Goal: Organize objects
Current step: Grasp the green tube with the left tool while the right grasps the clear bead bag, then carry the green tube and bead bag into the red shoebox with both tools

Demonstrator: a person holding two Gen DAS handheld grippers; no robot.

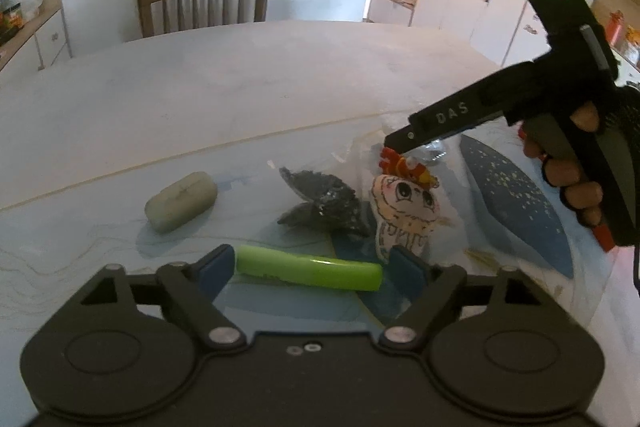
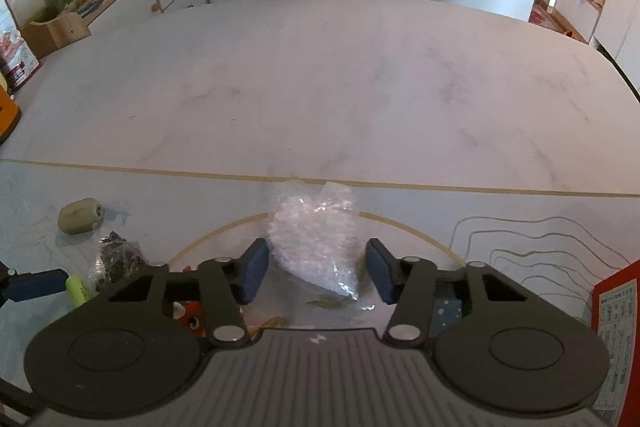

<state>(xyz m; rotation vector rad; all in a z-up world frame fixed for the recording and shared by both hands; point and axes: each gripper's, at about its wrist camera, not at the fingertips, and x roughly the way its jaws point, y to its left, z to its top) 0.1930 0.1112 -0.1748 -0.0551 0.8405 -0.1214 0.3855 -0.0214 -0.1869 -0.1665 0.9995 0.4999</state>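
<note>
left gripper (image 1: pixel 308 269): lower centre, jaws wide apart, green tube (image 1: pixel 308 270) between, ungripped
right gripper (image 2: pixel 316 275): lower centre, jaws wide, clear plastic bag (image 2: pixel 314 247) between, unsqueezed

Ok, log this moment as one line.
left gripper: open, flanking green cylindrical tube | right gripper: open around crinkled clear plastic bag | white marble table

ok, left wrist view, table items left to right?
Beige soap-like block → green tube between the open fingers of the left hand-held gripper → dark crinkled packet → small plush doll with a red topknot → dark blue speckled piece under the right hand-held gripper.
</note>
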